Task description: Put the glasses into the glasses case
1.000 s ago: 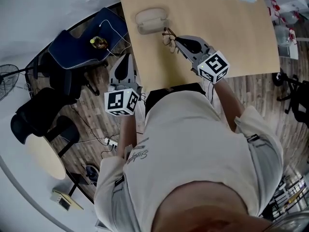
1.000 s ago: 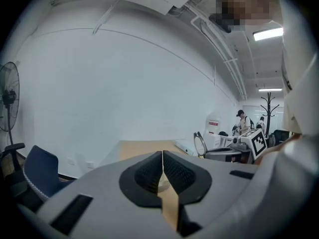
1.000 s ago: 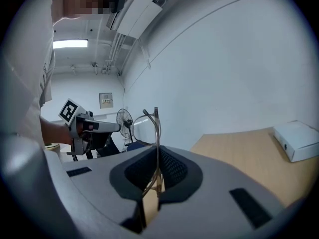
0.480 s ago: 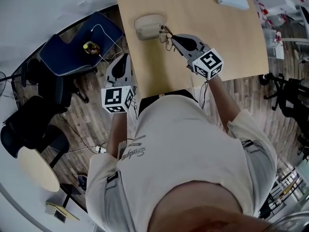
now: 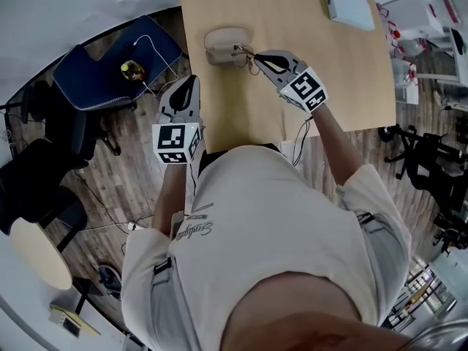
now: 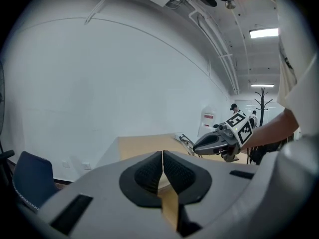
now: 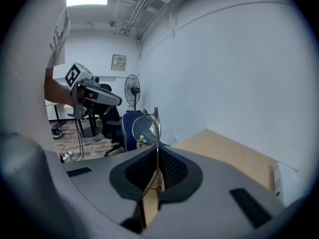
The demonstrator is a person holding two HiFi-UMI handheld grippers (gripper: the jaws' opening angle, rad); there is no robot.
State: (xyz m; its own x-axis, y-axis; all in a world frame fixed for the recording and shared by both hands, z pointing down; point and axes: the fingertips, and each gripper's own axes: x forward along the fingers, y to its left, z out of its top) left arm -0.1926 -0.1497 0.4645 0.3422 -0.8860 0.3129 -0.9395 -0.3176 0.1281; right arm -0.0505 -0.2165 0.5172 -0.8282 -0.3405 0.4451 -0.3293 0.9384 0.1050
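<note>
Jaws of the right tool (image 7: 157, 157) are pressed together on the thin metal frame of the glasses (image 7: 145, 127), and one round lens stands up above the tips. In the head view the glasses stick out from the front of this tool, lifted off the table (image 5: 292, 28) and just beside the right end of the glasses case (image 5: 224, 42). Whether they touch its rim cannot be told. The pale, oval case lies on the table close to the far left edge.

The left tool (image 6: 162, 167) has its jaws fully closed, pad against pad, with nothing between them. It is held at the table's left edge, nearer than the case and apart from it, and it points toward the far side.

A flat pale thing (image 5: 348, 2) lies at the far right of the table. Left of the table a blue chair (image 5: 102, 75) stands on the wooden floor (image 5: 139, 167).
</note>
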